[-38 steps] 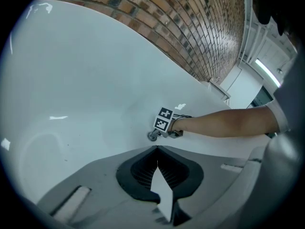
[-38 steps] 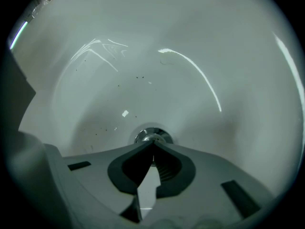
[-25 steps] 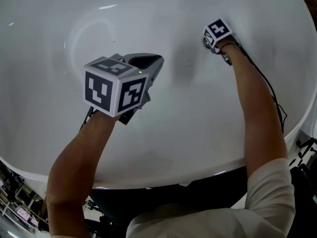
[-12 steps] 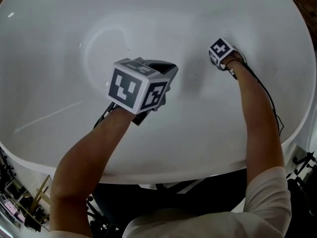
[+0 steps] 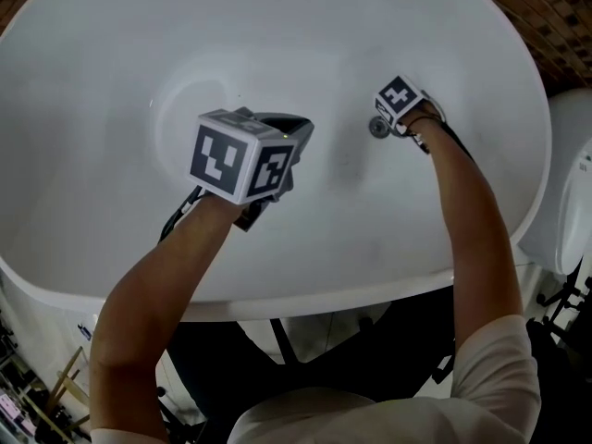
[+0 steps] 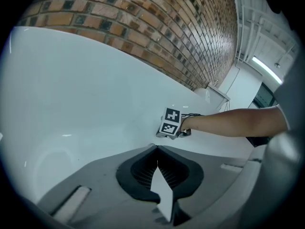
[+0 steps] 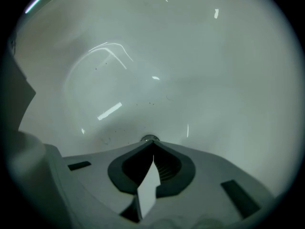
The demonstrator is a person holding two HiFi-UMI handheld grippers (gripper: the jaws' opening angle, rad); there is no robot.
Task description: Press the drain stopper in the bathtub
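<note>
Two tools, both clenched on nothing, inside a white bathtub (image 5: 111,63). Right tool (image 7: 152,144): tips just beside the round metal drain stopper (image 5: 378,127) on the tub floor. Left tool (image 6: 157,148): hovers well apart from the stopper.

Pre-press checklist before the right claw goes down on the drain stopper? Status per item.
1. right claw shut, nothing between its jaws: ok.
2. drain stopper in the right gripper view, just beyond the jaw tips: ok.
3. Tips in contact with the stopper: cannot tell.
4. Stopper up or already pressed down: cannot tell.
5. left claw shut, nothing between its jaws, held apart from the stopper over the bathtub: ok.
</note>
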